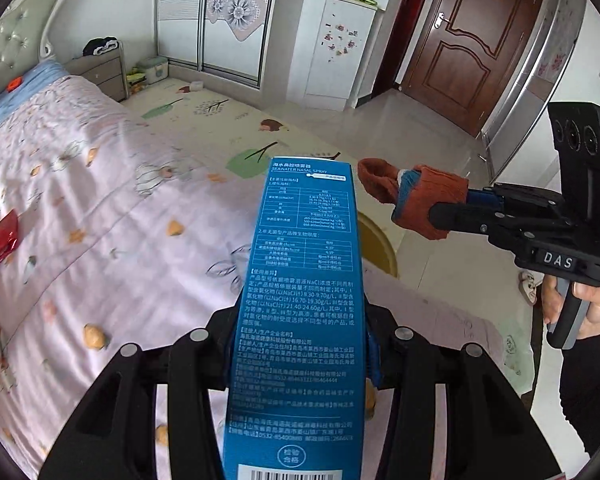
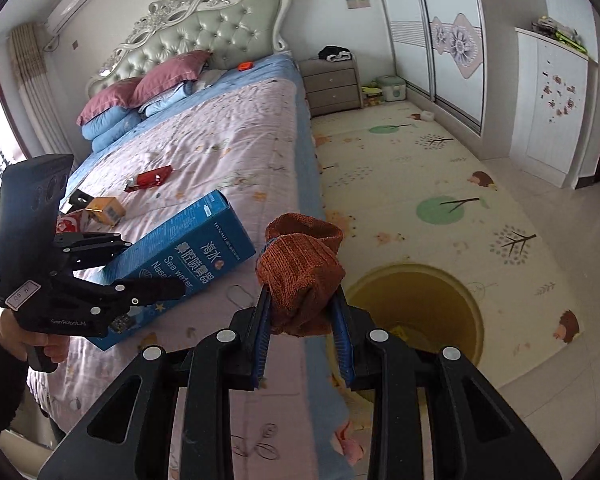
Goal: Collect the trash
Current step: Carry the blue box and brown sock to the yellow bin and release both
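My left gripper (image 1: 300, 344) is shut on a long blue nasal-spray box (image 1: 300, 280) and holds it above the bed's edge; the box also shows in the right wrist view (image 2: 188, 256). My right gripper (image 2: 302, 320) is shut on a rust-orange cloth (image 2: 300, 276), held near the bed's edge just left of a yellow bin (image 2: 416, 312) on the floor. The cloth also shows in the left wrist view (image 1: 420, 196), right of the box. The bin (image 1: 376, 248) is partly hidden behind the box.
On the pink bedspread (image 2: 228, 152) lie a red wrapper (image 2: 152, 178), a small yellow box (image 2: 106, 209) and a red-white packet (image 2: 70, 222). A patterned play mat (image 2: 420, 184) covers the floor. A nightstand (image 2: 332, 84), wardrobe and brown door (image 1: 460, 40) stand beyond.
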